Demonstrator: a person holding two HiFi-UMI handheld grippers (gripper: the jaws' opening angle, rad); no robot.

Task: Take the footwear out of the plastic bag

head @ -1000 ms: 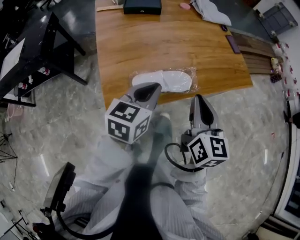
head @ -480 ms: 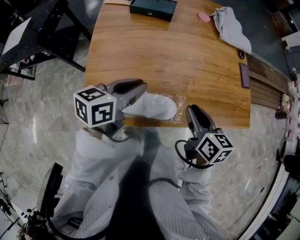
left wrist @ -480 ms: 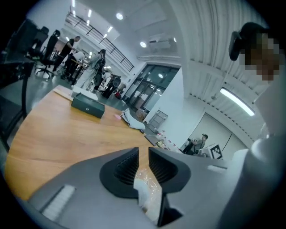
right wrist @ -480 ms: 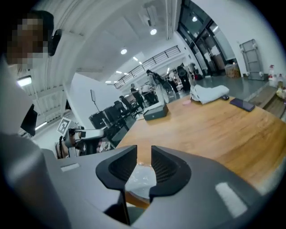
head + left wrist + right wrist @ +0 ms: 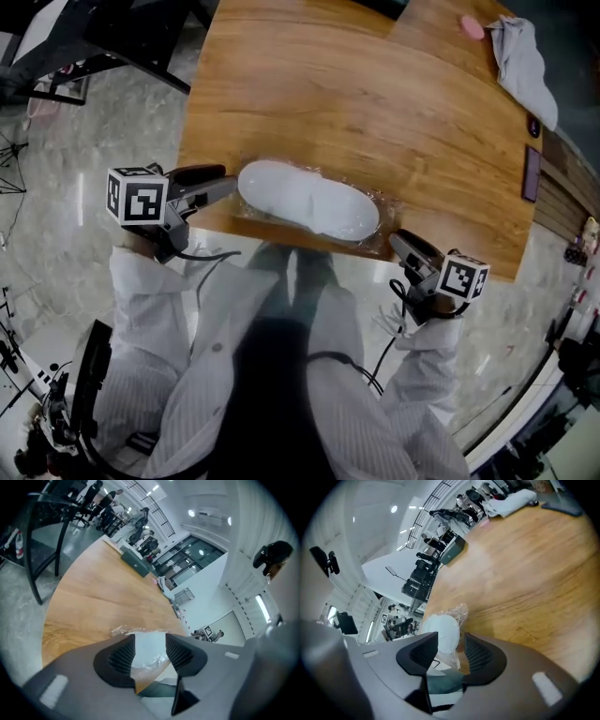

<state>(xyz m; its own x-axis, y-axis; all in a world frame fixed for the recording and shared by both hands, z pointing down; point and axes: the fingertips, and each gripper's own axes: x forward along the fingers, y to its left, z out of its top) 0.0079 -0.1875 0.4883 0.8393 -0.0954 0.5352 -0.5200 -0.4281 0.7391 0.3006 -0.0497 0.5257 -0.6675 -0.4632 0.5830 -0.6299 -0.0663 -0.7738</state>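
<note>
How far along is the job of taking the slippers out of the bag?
Done: nothing yet. The white slippers lie inside the plastic bag at the near edge of the table. In hand: the left gripper and right gripper stand at the bag's ends, fingers opening, plastic between them unpinched. Left: grip the bag, open it, pull both slippers out.

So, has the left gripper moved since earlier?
Yes: left gripper moved left along the table's edge to the bag's end, which sits between its opening fingers.
</note>
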